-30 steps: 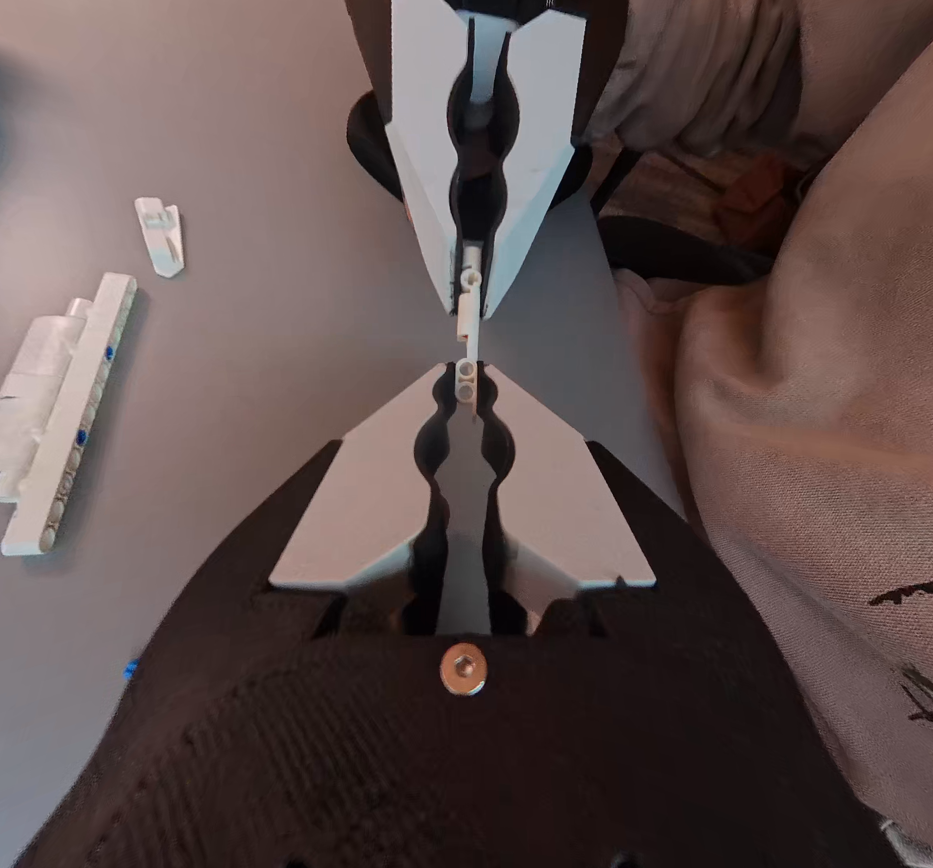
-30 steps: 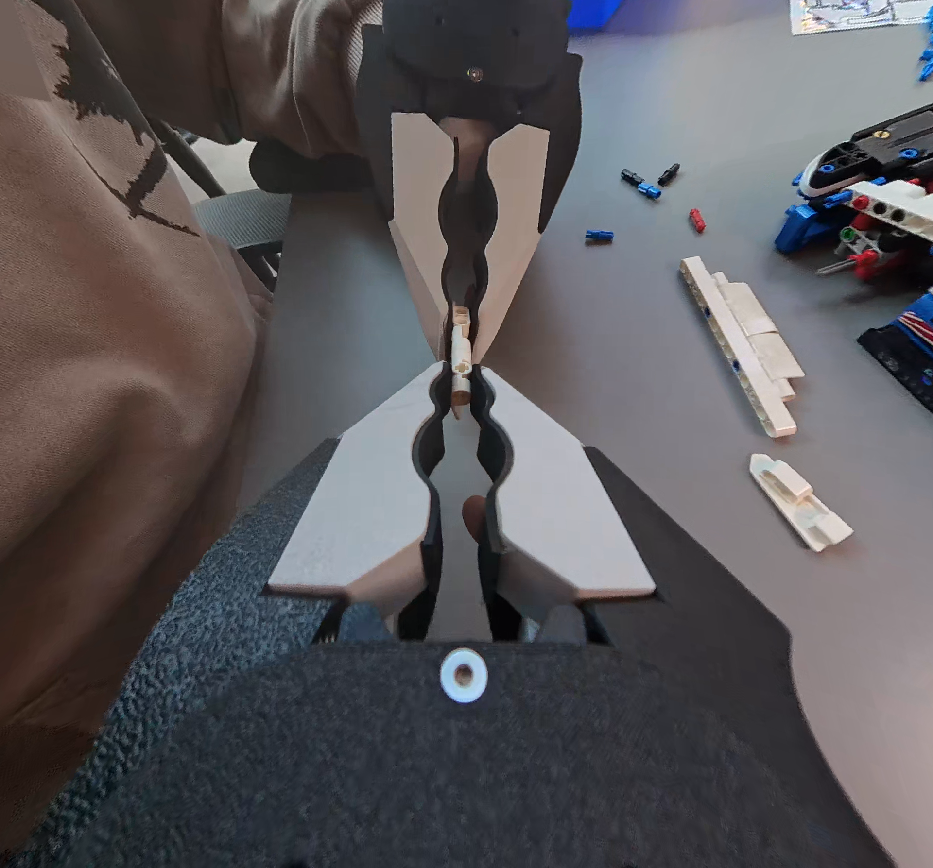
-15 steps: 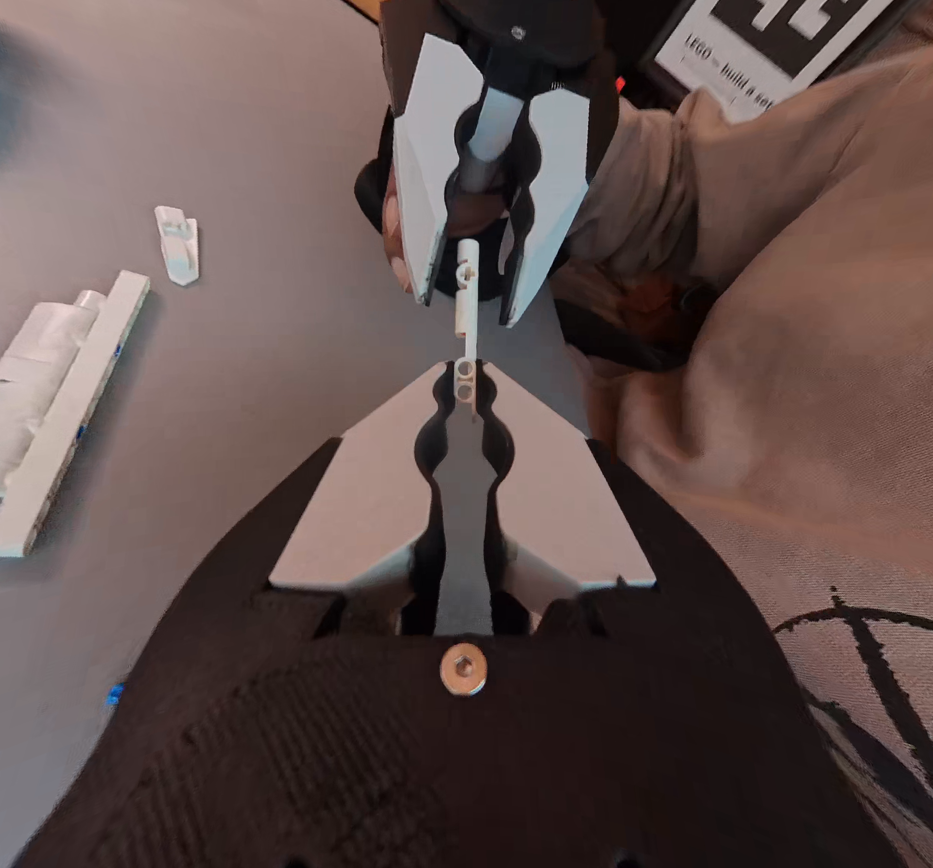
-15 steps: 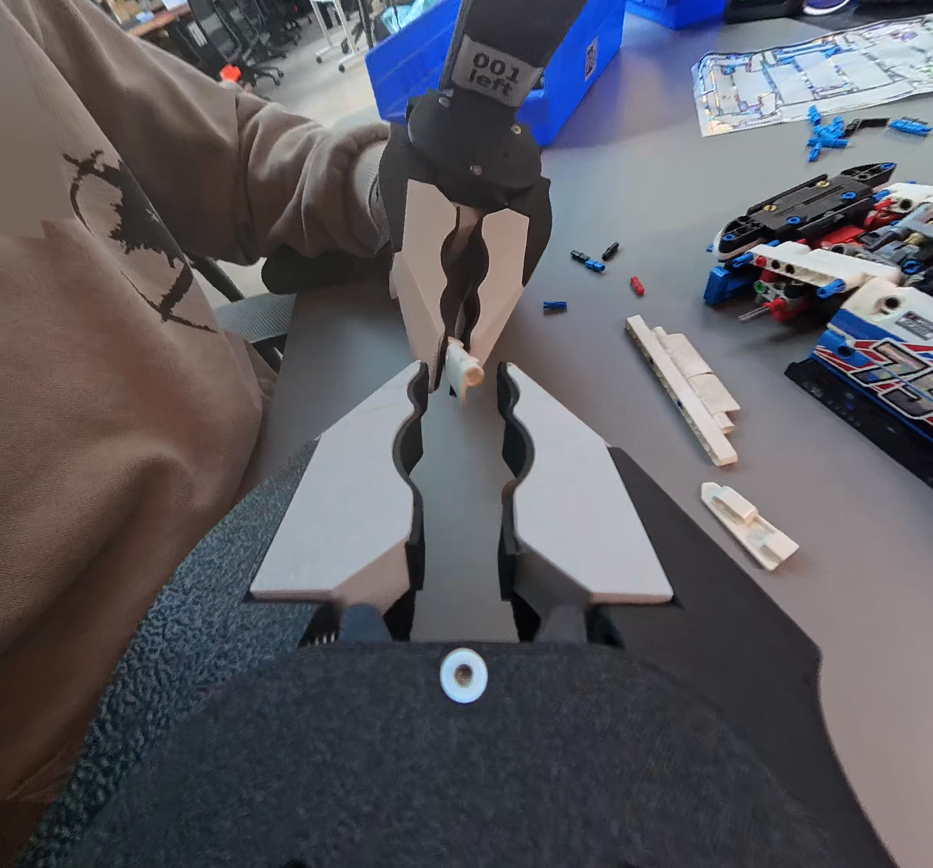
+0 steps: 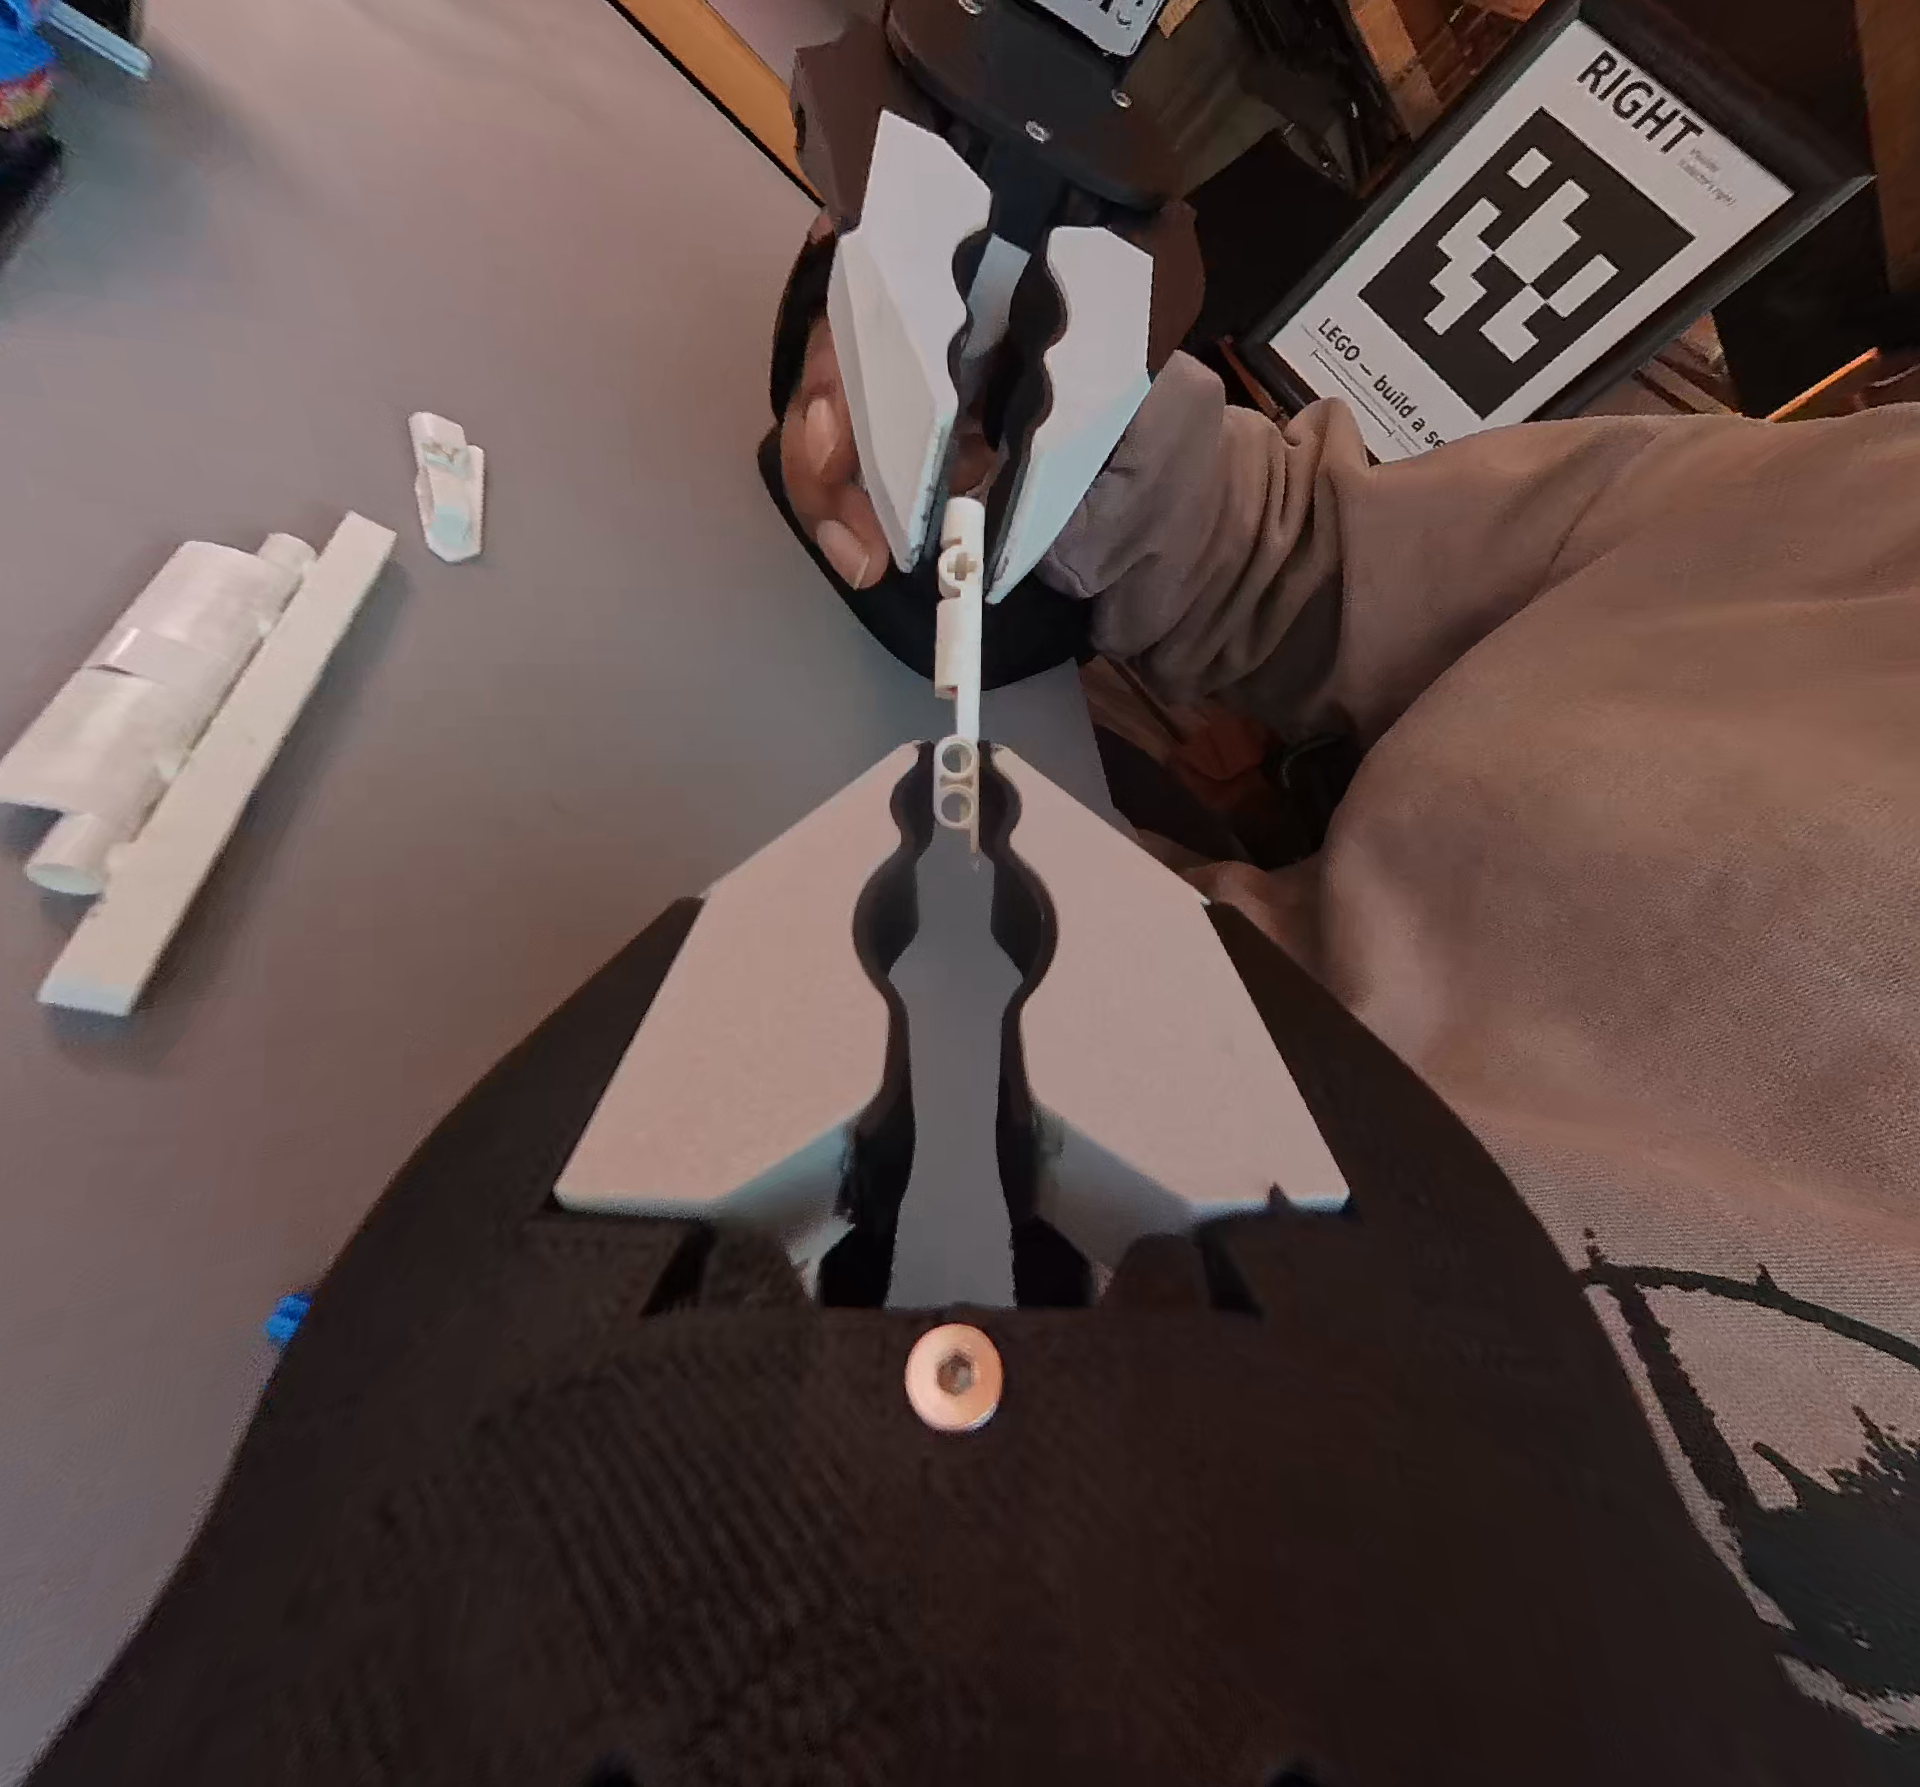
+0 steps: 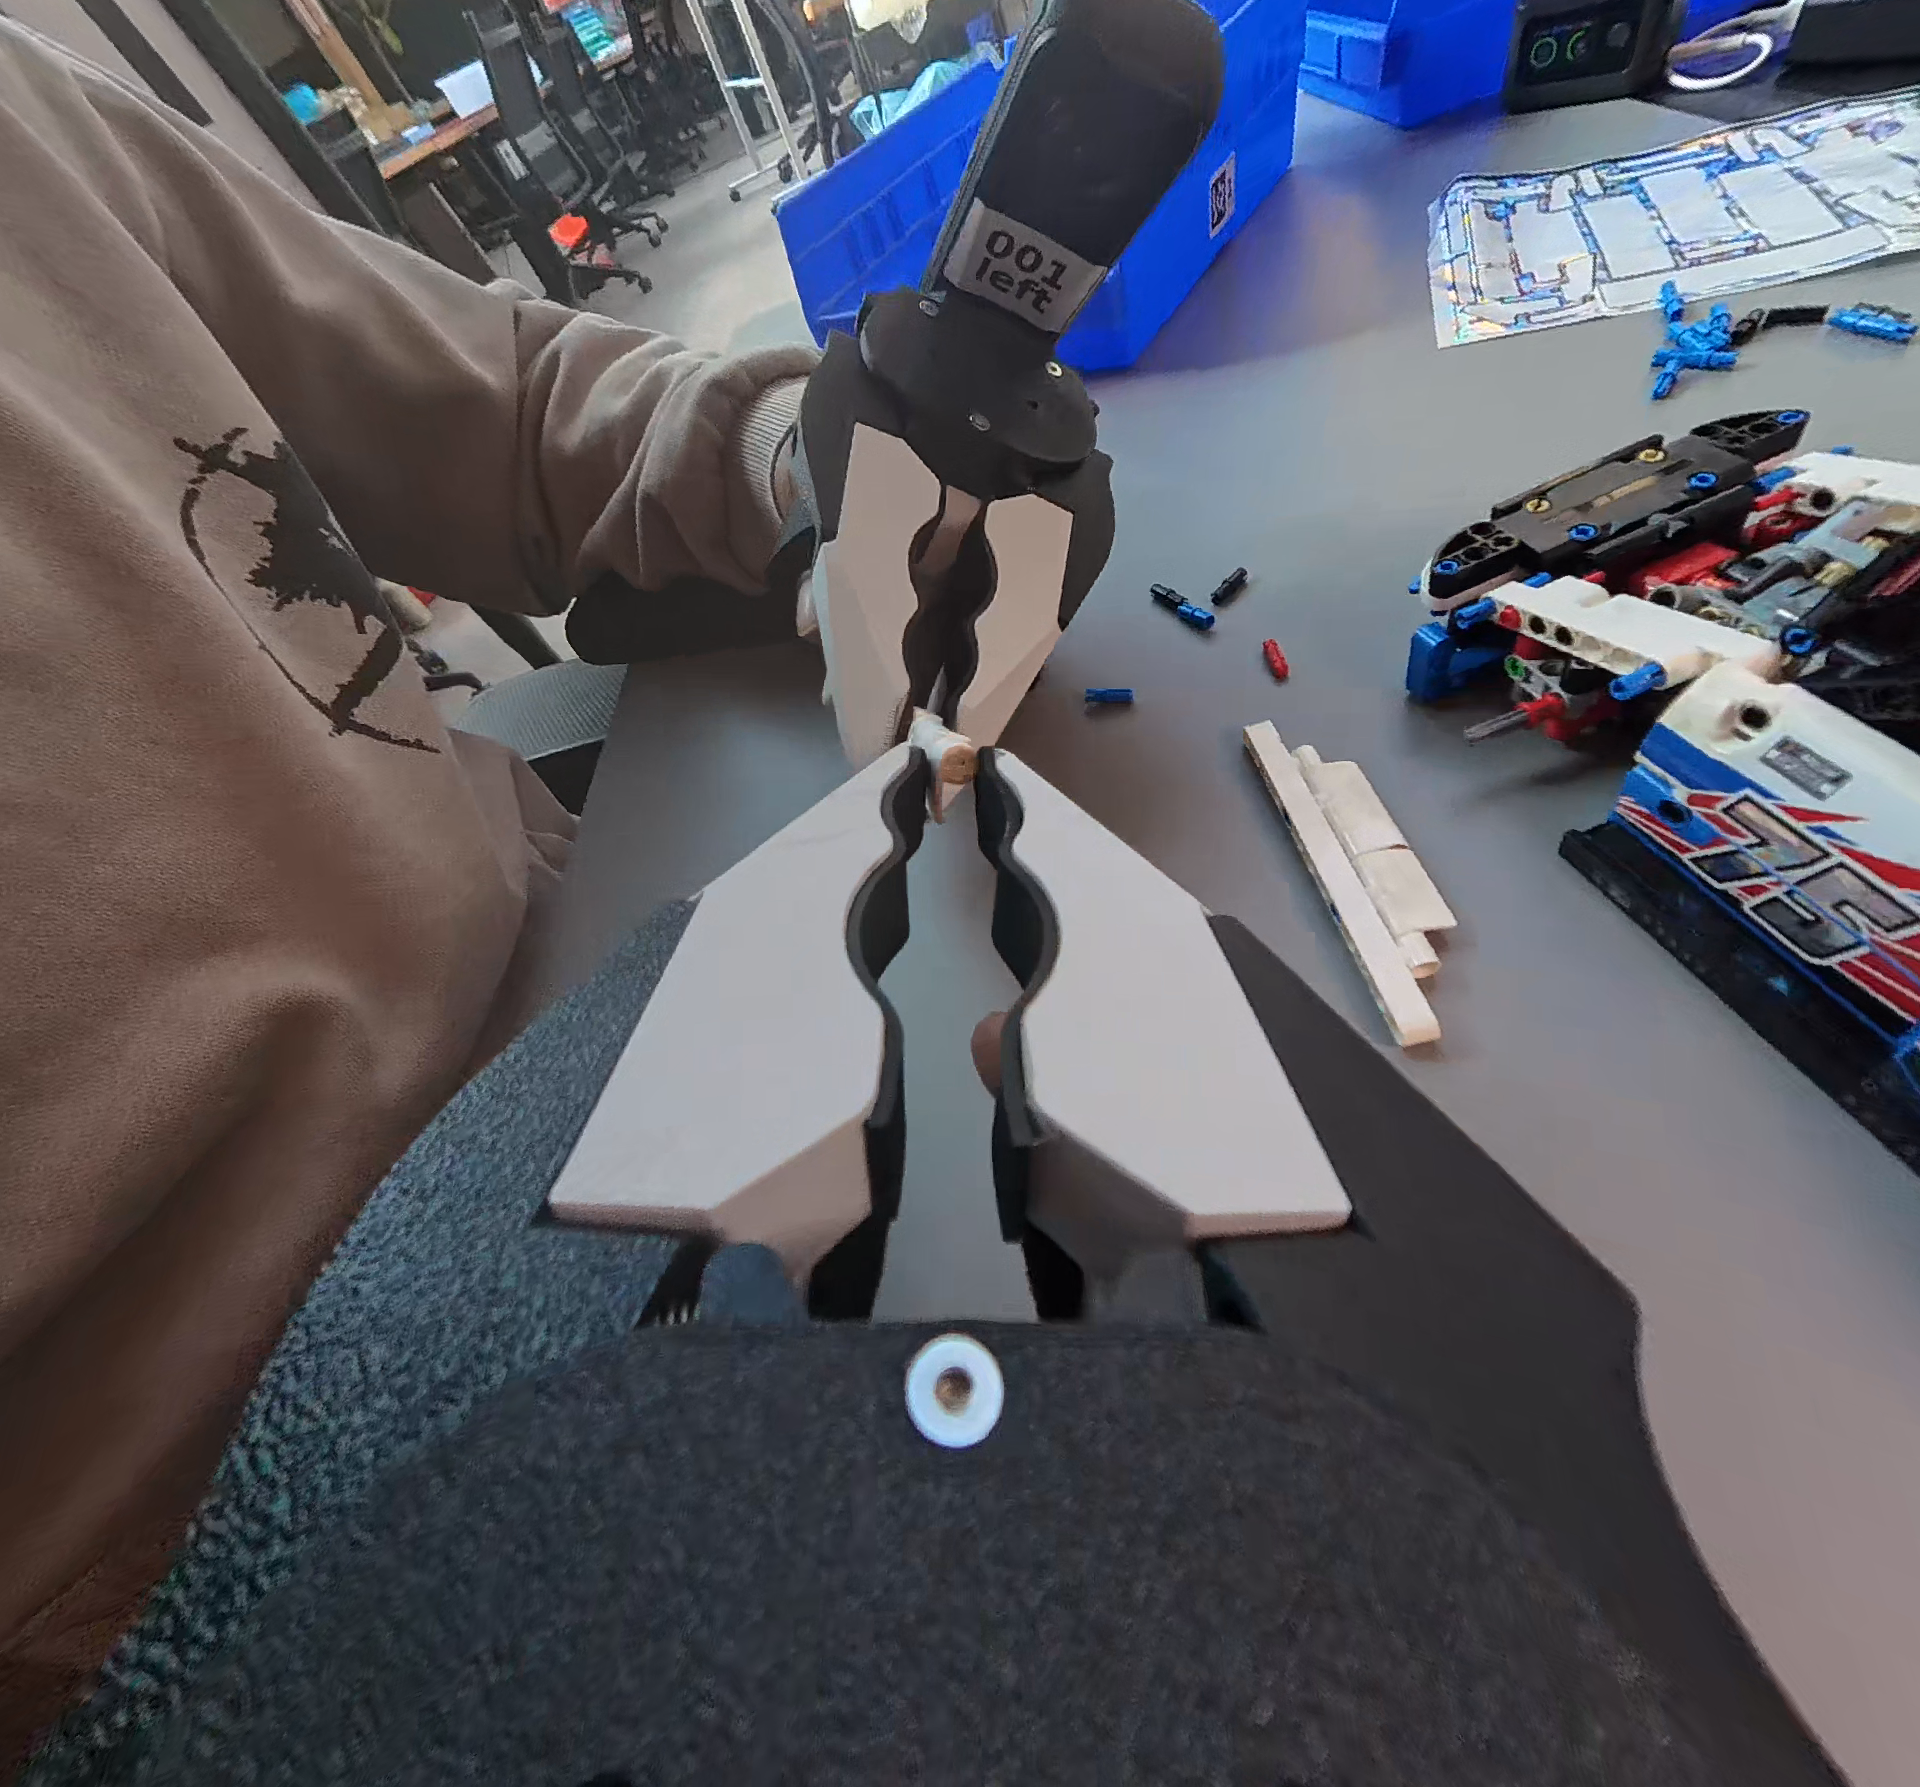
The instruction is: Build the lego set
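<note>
Left gripper (image 5: 956,787), fingers nearly together, clamps the two-hole end of a small white lego connector (image 5: 958,657) at its fingertips; the piece projects straight ahead, its far end lying between the tips of the right gripper (image 5: 951,574). In the left wrist view those opposing fingers stand slightly apart on either side of the piece; contact cannot be determined. In the right wrist view the right gripper (image 6: 951,781) has a narrow gap at its tips, with the connector (image 6: 943,761) lodged there against the left gripper (image 6: 935,729). On the grey table (image 6: 1558,1166), to the right of the right gripper, lie a white beam assembly (image 6: 1351,880) and, beyond it, a partly built lego car (image 6: 1683,615).
</note>
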### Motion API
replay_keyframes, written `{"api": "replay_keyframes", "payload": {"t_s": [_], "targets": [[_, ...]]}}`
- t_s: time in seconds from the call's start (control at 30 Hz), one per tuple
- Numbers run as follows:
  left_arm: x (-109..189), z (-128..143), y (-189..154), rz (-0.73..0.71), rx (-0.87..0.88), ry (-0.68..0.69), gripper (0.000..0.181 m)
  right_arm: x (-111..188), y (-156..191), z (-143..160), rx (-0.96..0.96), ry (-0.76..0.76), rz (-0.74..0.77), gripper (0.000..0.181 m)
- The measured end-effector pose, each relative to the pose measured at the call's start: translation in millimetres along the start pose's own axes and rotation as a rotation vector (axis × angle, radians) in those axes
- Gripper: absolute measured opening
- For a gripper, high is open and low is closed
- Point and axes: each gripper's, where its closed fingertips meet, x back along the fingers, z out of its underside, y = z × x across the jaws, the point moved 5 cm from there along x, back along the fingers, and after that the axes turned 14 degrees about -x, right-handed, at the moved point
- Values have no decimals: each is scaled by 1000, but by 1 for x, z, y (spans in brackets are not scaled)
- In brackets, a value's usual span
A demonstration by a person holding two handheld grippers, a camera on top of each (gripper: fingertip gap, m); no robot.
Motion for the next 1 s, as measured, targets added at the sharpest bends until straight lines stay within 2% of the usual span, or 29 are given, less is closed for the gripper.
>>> {"api": "replay_keyframes", "payload": {"t_s": [0.1,0.2,0.37,0.53,0.63,0.7,0.87,1.0], "targets": [[11,-9,7,-91,-78,-52,7,-2,-5,-14,17,-7,-13,5],[24,-19,15,-242,-242,-84,9,-6,-14,-26,6,-51,-20,5],[34,-23,21,-381,-397,-82,9,-10,-25,-25,-60,-164,-30,5],[25,-20,25,-349,-454,-63,8,-2,-26,-15,-70,-226,-22,5],[22,-24,28,-295,-402,-94,7,1,-27,-18,-54,-237,-20,5],[22,-22,28,-263,-350,-96,6,0,-27,-16,4,-214,10,6],[21,-14,19,-245,-350,-52,5,-4,-18,-9,212,-120,88,9],[20,-9,16,-249,-349,-22,5,-12,-13,1,427,-23,192,30]]}}
